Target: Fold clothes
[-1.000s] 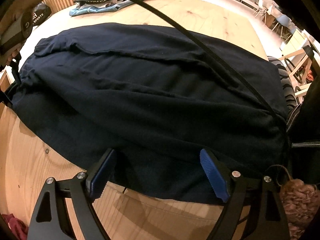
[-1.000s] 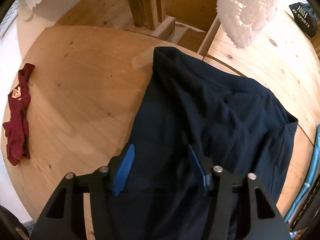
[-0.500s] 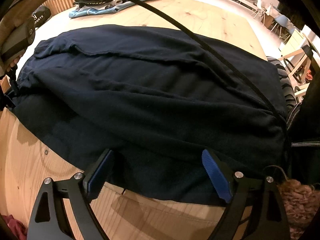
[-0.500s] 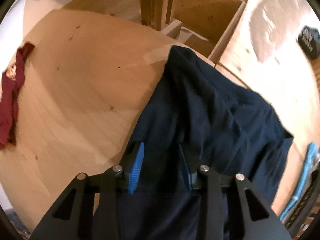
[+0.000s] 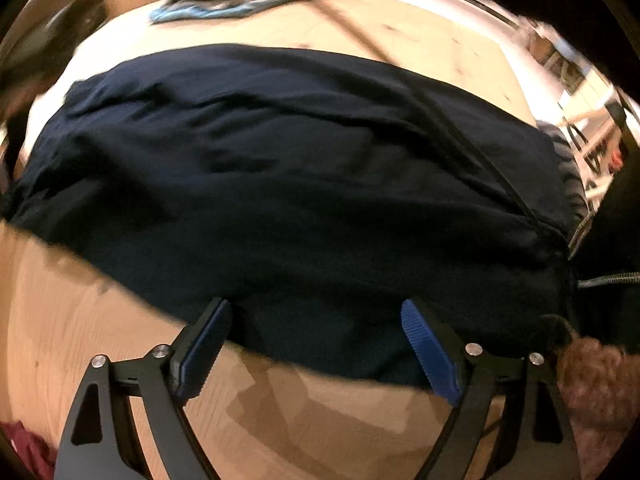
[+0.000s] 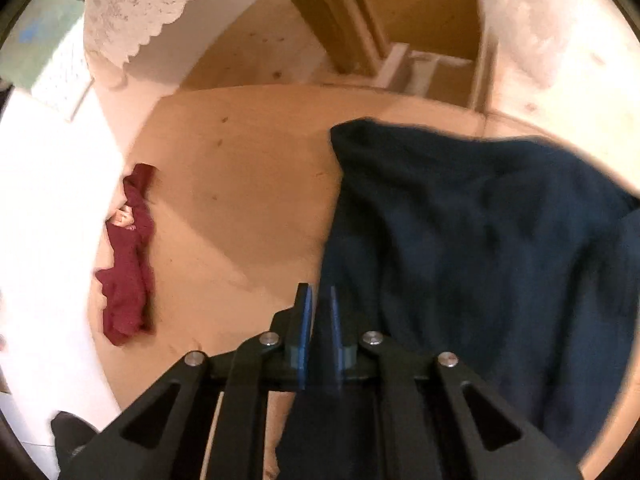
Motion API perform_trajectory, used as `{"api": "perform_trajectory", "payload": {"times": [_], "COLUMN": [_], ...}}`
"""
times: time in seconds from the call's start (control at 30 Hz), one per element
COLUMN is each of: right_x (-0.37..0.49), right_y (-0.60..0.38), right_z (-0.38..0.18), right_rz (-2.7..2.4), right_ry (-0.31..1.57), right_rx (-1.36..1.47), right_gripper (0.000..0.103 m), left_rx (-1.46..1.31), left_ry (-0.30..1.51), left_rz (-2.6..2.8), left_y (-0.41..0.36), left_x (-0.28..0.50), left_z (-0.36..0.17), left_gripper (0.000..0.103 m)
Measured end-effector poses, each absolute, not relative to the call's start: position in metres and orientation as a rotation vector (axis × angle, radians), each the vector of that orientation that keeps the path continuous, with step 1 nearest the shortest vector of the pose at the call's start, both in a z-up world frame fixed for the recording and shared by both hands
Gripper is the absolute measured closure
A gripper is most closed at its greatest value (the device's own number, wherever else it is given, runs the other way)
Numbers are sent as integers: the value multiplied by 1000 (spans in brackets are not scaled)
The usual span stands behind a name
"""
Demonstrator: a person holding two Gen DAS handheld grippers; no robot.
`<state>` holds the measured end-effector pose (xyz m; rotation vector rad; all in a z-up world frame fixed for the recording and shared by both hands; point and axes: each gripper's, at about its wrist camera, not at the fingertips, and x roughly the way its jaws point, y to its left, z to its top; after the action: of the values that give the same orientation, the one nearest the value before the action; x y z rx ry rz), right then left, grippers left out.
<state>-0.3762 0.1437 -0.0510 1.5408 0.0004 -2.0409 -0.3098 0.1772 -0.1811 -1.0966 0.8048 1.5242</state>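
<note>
Dark navy cotton garment [image 5: 304, 184]: spread on my pale round wooden table [image 5: 80, 340], near hem between my left gripper [image 5: 316, 344] fingers, jaws wide, released. My right gripper [image 6: 318, 320]: jaws just closing, clenched on the garment's edge. Crumpled maroon cloth [image 6: 128, 256]: well left of those jaws.

A dark navy garment [image 5: 304, 184] lies rumpled on the wooden surface [image 5: 100, 344], its near hem between the wide left tongs [image 5: 316, 346]; one edge fold is pinched in the right tongs [image 6: 318, 320], which have just been closing. The rest spreads away beyond both tongs.
</note>
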Motion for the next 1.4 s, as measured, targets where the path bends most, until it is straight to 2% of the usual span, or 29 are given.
{"api": "perform_trajectory", "payload": {"times": [0.03,0.07,0.27,0.4,0.7,0.97,1.17,1.3,1.4], "right_x": [-374,-374,-392,-399,-394,-409,-434,-436,-437], "right_y": [149,156,224,247,278,280,283,296,294], "right_z": [-47,-48,-80,-98,-102,-112,-128,-130,-131], "right_rz": [-2108,-2167,-2351,-2372,-2524,-2532,-2525,-2524,-2527], "right_ry": [88,165,251,200,662,733,672,602,595], "right_rx": [1515,1511,1629,1626,1660,1677,1692,1685,1691], "right_gripper": [77,77,77,77,72,71,71,71,71], "left_rx": [-1116,-1129,-1139,-1126,-1098,-989,-1083,-1129,-1129], "left_ry": [784,773,698,737,838,865,789,833,899], "left_rz": [1561,1619,1930,1995,1911,1815,1751,1729,1736], "left_y": [174,167,89,103,174,197,187,163,154], "left_x": [-325,-350,-463,-533,-587,-595,-612,-618,-618], "left_z": [-179,-176,-153,-167,-206,-214,-220,-221,-217], "left_gripper": [17,17,20,20,22,23,22,22,28]}}
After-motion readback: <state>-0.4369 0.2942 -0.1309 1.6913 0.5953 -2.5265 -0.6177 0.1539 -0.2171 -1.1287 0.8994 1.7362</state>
